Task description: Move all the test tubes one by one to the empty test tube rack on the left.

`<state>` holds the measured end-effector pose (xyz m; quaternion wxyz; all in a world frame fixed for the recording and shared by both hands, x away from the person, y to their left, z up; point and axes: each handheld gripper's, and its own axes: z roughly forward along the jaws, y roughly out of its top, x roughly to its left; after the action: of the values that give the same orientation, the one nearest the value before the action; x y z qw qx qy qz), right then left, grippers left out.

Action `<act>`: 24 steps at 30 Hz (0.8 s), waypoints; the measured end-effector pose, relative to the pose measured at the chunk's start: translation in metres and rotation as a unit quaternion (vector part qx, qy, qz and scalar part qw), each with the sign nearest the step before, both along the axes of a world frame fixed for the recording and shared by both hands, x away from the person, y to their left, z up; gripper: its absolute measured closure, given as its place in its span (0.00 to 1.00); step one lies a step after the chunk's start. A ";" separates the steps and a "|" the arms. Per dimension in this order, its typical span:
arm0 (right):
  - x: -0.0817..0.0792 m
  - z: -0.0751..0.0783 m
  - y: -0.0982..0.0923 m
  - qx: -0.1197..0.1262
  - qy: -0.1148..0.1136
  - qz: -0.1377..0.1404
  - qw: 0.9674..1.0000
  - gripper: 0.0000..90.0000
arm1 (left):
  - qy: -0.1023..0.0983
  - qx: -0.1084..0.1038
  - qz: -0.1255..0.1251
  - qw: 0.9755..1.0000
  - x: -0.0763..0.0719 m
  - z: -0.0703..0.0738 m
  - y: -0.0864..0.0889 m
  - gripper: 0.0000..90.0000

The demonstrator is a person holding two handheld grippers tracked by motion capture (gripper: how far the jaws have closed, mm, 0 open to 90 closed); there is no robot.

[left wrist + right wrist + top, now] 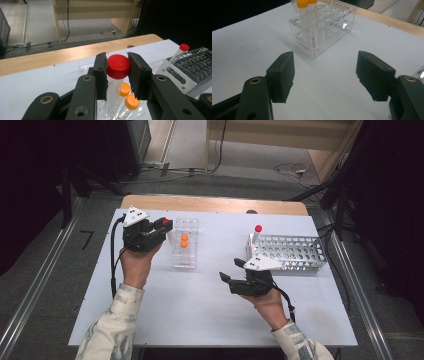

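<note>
Your left gripper (166,224) is clamped on a red-capped tube (117,72): in the left gripper view the two black jaws press on either side of its red cap, and the clear, graduated body of the tube hangs down between them, upright or nearly so. In the high view that gripper sits at the left end of the clear plastic rack (185,260), with the red cap showing at its tip just beside the rack's near-left corner. The clear rack holds two orange-capped tubes (184,240), standing one behind the other; in the left gripper view their orange caps show just below and behind the tube you hold, though you cannot tell from it whether the held tube's foot is inside a hole of the rack or above it. Your right gripper (231,270) has its jaws wide apart with nothing between them; it hovers low over the bare white table (200,305), well apart from the clear rack and pointing toward it, as the right gripper view shows. Just behind your right hand (270,305) stands the metal rack (295,254), a perforated grey one, near the right edge of the table. A second red-capped tube (257,234) stands in the metal rack's left end, leaning slightly, its cap well above the rack's top.
</note>
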<state>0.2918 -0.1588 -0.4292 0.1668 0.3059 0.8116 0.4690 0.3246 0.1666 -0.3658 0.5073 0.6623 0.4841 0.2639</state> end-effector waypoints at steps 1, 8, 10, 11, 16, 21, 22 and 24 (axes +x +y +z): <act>0.000 0.000 0.000 0.000 0.000 -0.001 1.000 0.33 | -0.001 0.000 -0.001 1.000 0.001 0.000 0.000 0.78; -0.001 0.000 0.001 -0.001 -0.001 -0.001 1.000 0.33 | 0.000 -0.001 0.003 1.000 0.009 -0.002 -0.006 0.78; -0.001 0.000 0.000 -0.001 -0.001 -0.001 1.000 0.33 | 0.001 0.004 0.005 1.000 0.010 -0.004 -0.007 0.78; -0.001 0.000 0.000 -0.001 -0.002 -0.001 1.000 0.33 | 0.001 0.007 0.008 1.000 0.011 -0.004 -0.008 0.78; 0.000 0.000 -0.001 -0.002 -0.001 -0.003 1.000 0.33 | 0.000 0.009 0.013 1.000 0.014 -0.007 -0.010 0.78; -0.001 0.001 -0.001 0.001 -0.002 -0.002 1.000 0.33 | 0.004 0.009 0.014 1.000 0.017 -0.009 -0.012 0.78; -0.001 0.001 -0.001 0.000 -0.002 -0.002 1.000 0.33 | 0.004 0.009 0.014 1.000 0.017 -0.009 -0.012 0.78; -0.001 0.001 -0.001 -0.001 -0.001 -0.003 1.000 0.33 | 0.004 0.008 0.015 1.000 0.018 -0.011 -0.013 0.78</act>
<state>0.2909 -0.1596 -0.4285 0.1692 0.3079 0.8107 0.4684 0.3422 0.1535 -0.3765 0.4957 0.6604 0.4938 0.2726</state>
